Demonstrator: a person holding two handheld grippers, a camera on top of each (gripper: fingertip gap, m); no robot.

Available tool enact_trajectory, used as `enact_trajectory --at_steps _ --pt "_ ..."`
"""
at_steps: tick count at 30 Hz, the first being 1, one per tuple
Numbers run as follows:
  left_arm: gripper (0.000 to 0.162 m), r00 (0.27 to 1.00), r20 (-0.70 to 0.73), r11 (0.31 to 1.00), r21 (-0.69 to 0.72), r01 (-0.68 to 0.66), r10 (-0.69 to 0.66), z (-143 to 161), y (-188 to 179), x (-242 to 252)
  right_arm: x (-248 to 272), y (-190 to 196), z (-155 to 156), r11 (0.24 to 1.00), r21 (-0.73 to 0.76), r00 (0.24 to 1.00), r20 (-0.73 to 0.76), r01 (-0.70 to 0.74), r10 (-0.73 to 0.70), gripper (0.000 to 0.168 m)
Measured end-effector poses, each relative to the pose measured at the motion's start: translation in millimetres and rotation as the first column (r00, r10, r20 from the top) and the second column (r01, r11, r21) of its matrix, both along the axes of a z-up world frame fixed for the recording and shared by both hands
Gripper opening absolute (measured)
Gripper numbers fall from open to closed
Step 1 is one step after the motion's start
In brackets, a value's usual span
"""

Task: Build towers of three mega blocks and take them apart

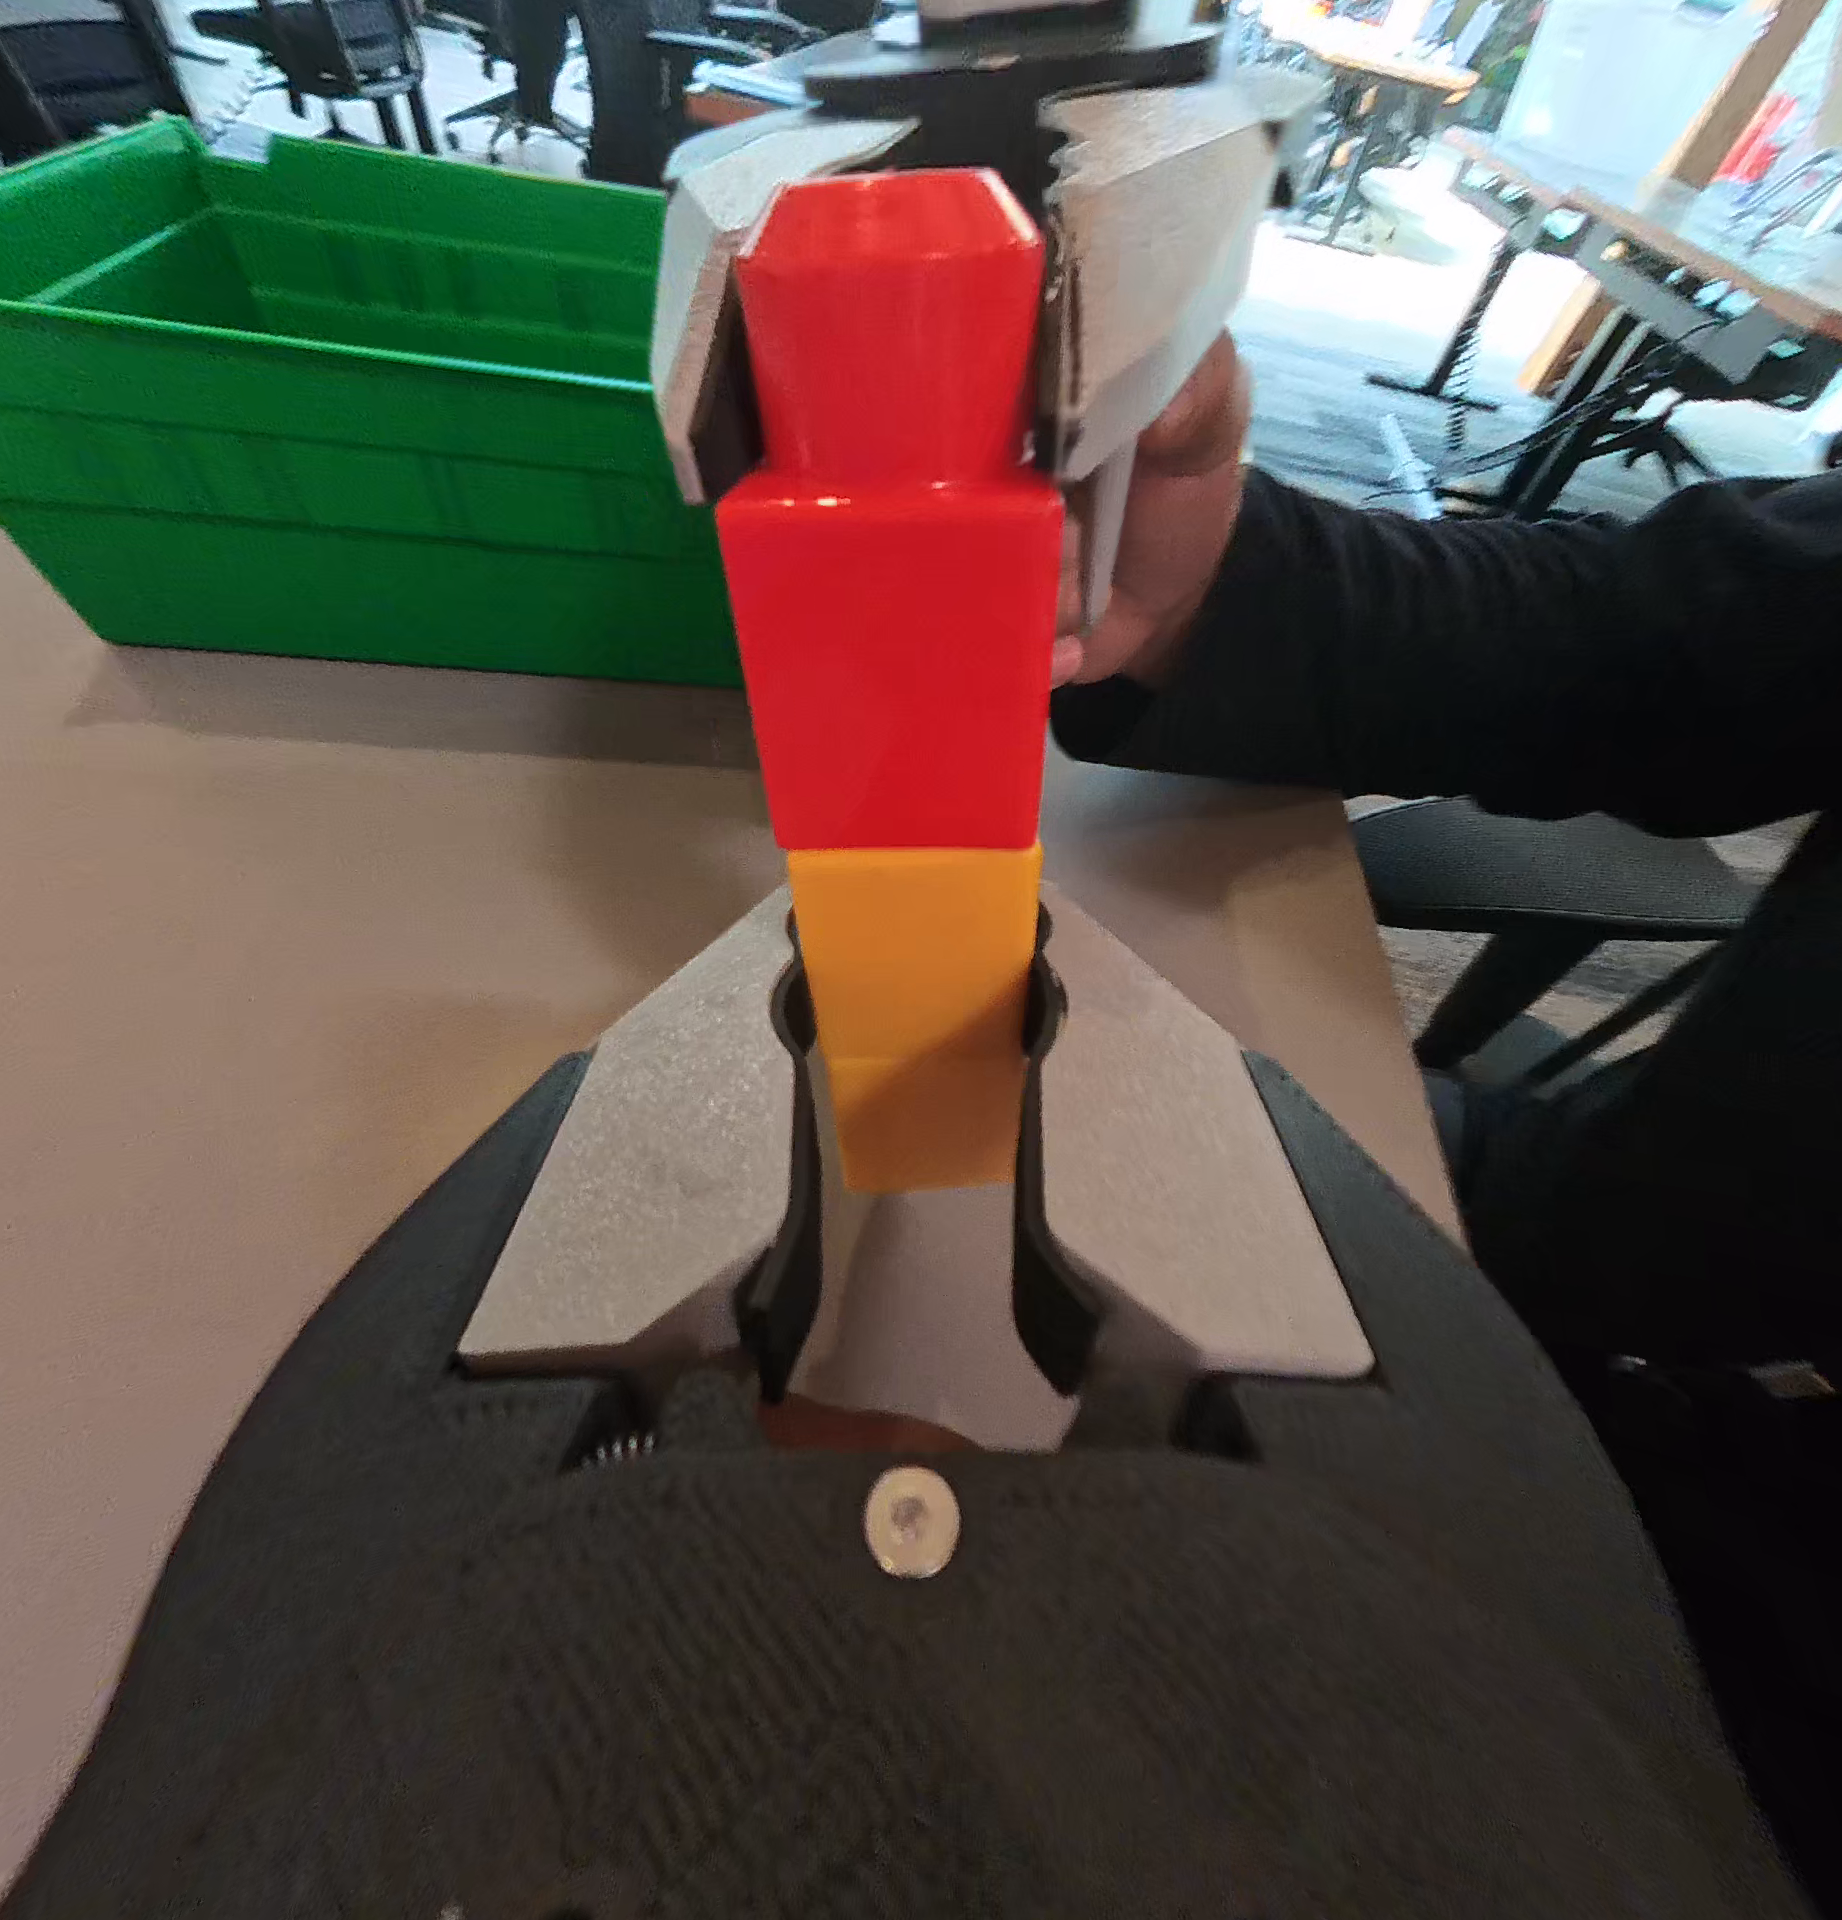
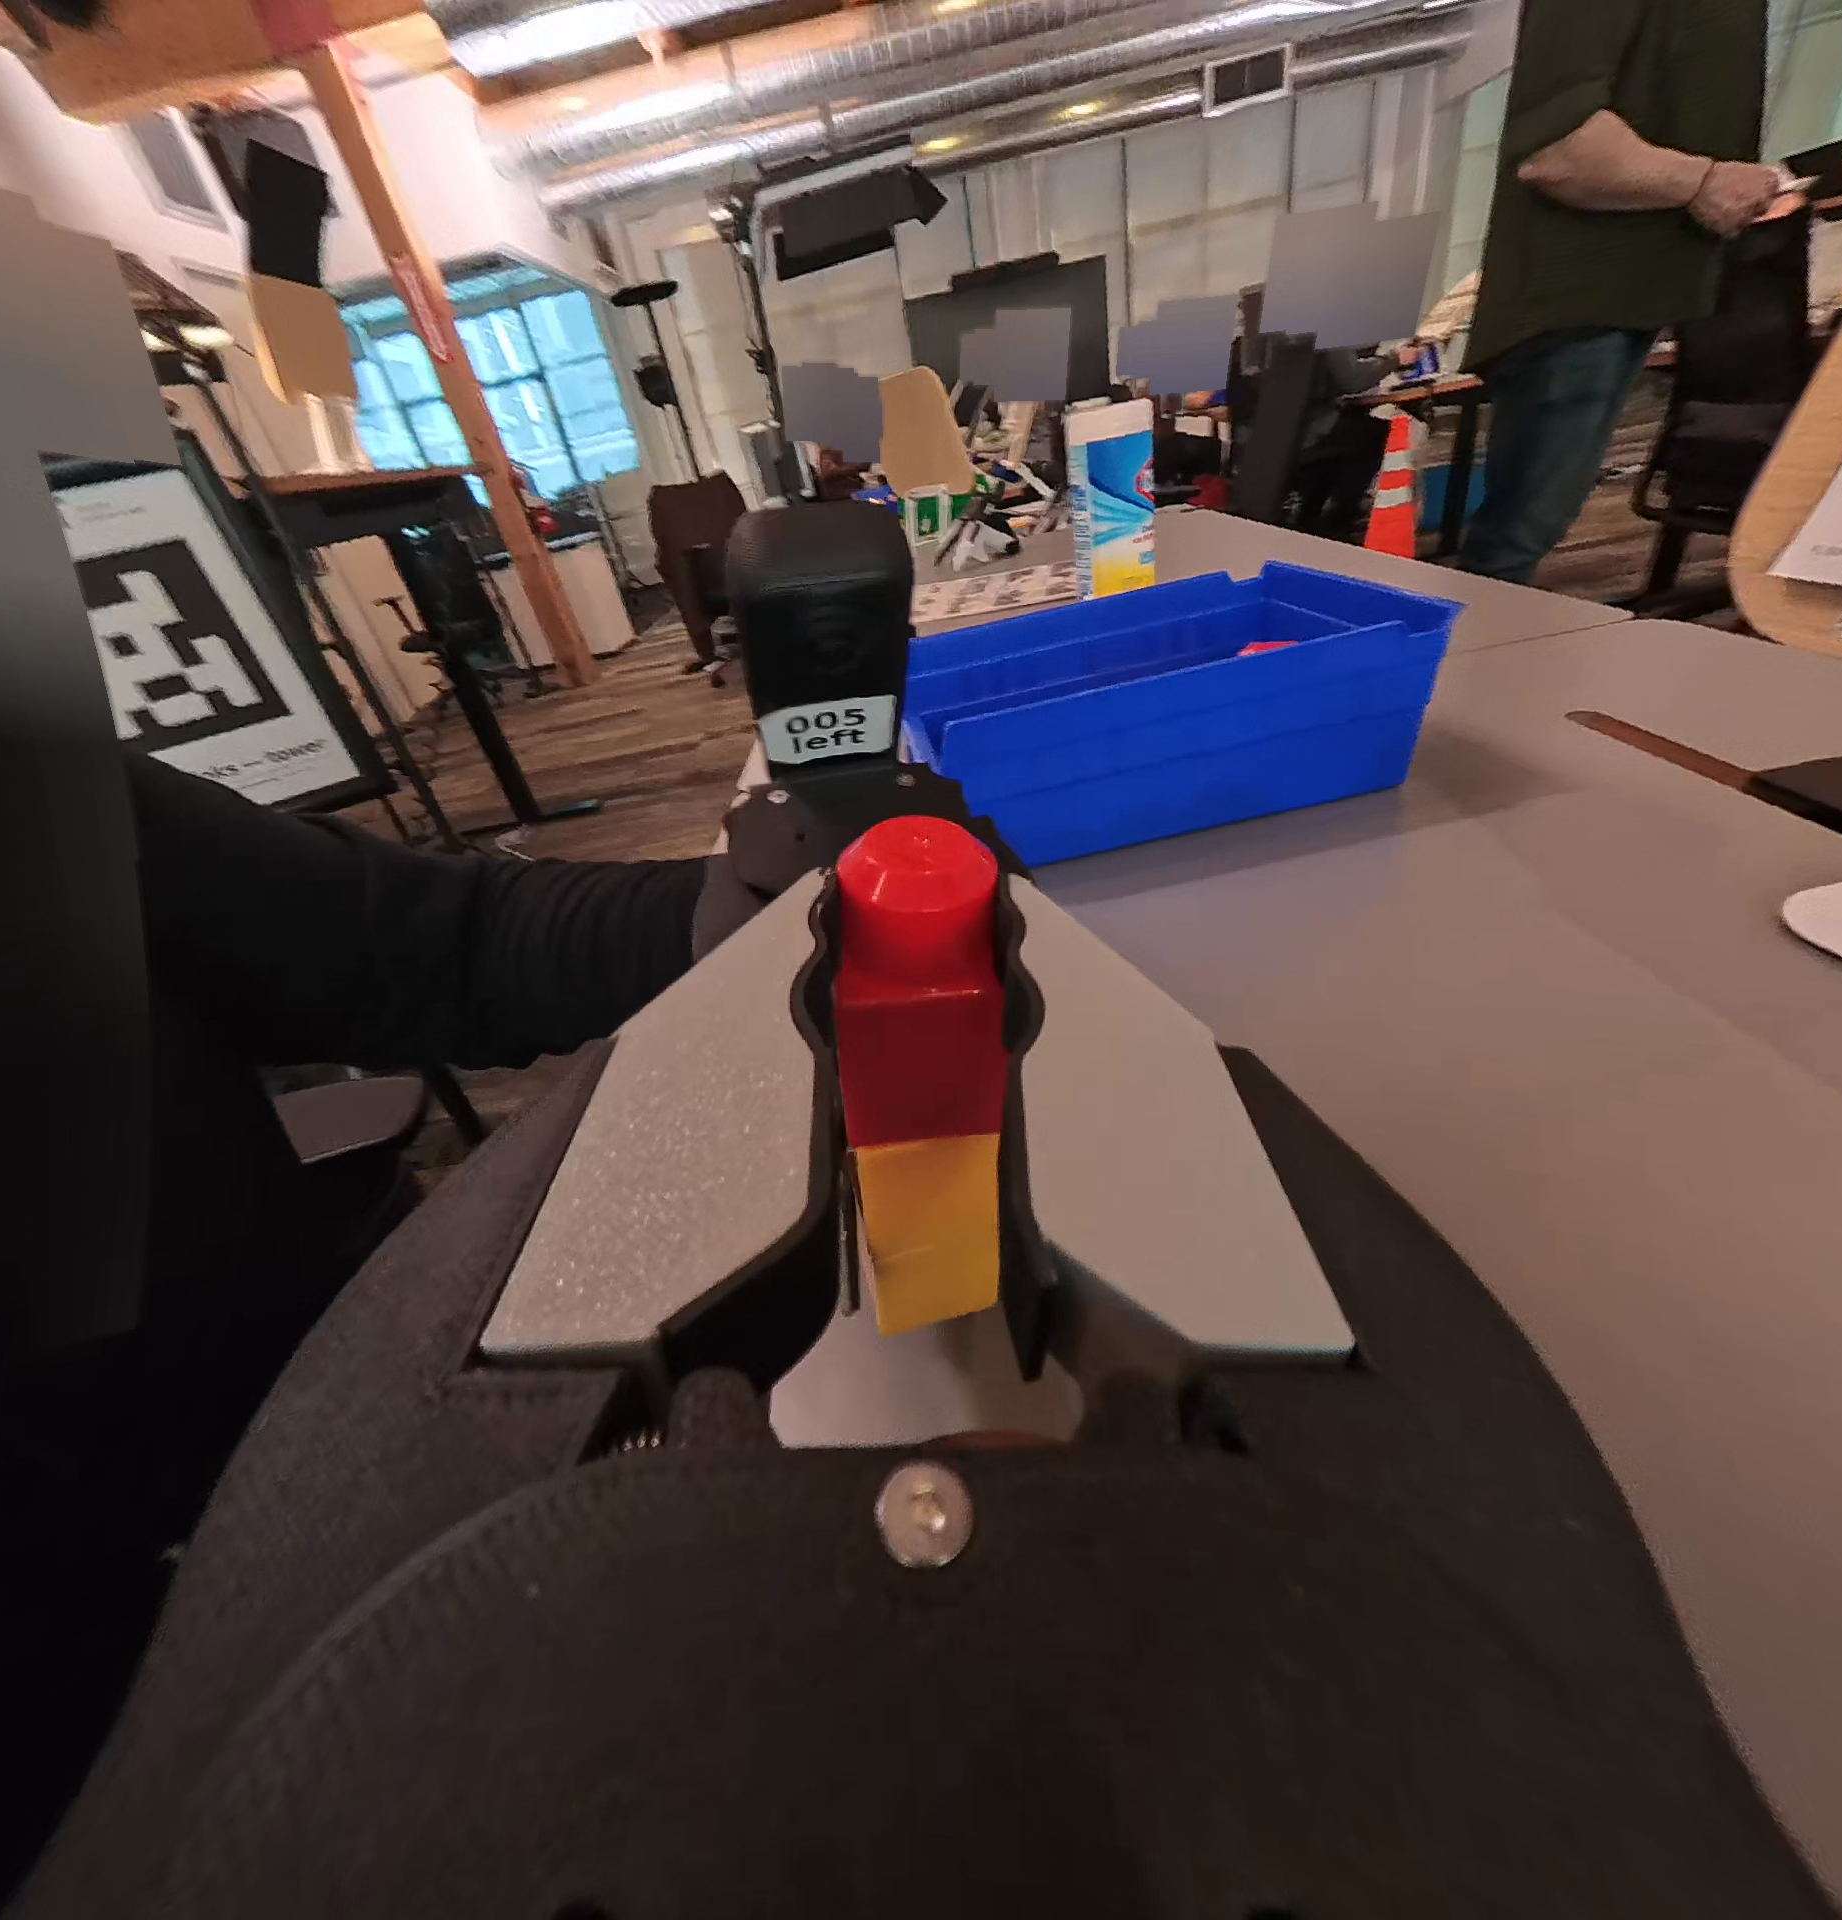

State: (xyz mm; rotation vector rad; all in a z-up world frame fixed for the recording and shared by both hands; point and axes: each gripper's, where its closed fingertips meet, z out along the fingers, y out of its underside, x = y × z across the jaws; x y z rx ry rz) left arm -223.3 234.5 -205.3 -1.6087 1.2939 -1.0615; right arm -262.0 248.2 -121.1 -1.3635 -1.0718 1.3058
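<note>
Our left gripper (image 1: 919,1039) squeezes the yellow block (image 1: 922,1013), and our right gripper (image 2: 919,1023) squeezes the red block (image 2: 919,1049). We should hold both tight and pull straight apart, not twist.

Red block (image 1: 891,665) stacked on yellow block (image 1: 922,1018), stud exposed, held above table.
</note>
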Motion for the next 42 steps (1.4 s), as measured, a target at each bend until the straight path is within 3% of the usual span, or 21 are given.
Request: enact_trajectory --at_steps 4,11,21,24,25,27,31,32,39,42 --pt "0.036 0.996 0.060 0.996 -0.058 0.067 -0.064 9.9 -11.4 0.8 3.6 -6.8 6.5 0.995 -0.052 0.995 -0.063 -0.085 0.082 0.026" --pt "0.036 1.000 0.011 1.000 -0.018 0.023 -0.023 1.2 -3.9 0.2 -1.8 -4.1 0.7 0.998 0.057 1.000 0.019 0.008 -0.009 0.026" --pt "0.036 1.000 0.005 0.999 -0.025 0.027 -0.027 -1.4 -3.2 -0.2 -0.5 -2.1 -2.9 0.999 -0.021 1.000 0.012 -0.026 0.027 0.027" --pt "0.036 0.998 0.042 0.997 -0.059 0.046 -0.044 6.2 -4.7 -2.0 -1.4 -0.2 4.9 0.999 -0.029 0.998 -0.061 -0.016 0.015 0.026" --pt "0.037 0.998 0.040 0.997 -0.061 0.045 -0.042 6.0 -3.7 -3.7 -2.9 1.3 4.4 0.999 -0.040 0.997 -0.071 -0.013 0.010 0.028" --pt "0.036 0.999 0.024 0.999 -0.043 0.032 -0.031 2.7 -0.4 -6.7 -6.0 6.8 -3.3 0.997 -0.071 0.999 -0.045 0.002 -0.005 0.053" --pt "0.037 0.999 0.023 0.998 -0.055 0.035 -0.033 -0.1 -0.5 -5.2 -14.3 -0.6 -23.8 0.988 -0.132 0.996 0.030 -0.081 0.085 0.050" --pt "0.037 0.999 0.015 0.998 -0.054 0.033 -0.033 -2.1 -0.6 -4.6 -15.7 -3.0 -26.8 0.989 -0.116 0.994 0.045 -0.094 0.099 0.037" --pt "0.038 0.999 0.014 0.996 -0.083 0.034 -0.033 -7.8 -0.6 -2.4 -17.0 -3.5 -29.5 0.999 0.003 0.993 0.112 -0.038 0.038 0.034" --pt "0.052 1.000 -0.024 0.997 -0.080 0.008 -0.010 -16.3 5.1 -4.7 -14.5 0.5 -23.7 1.000 0.015 0.996 0.087 -0.008 0.007 0.034"
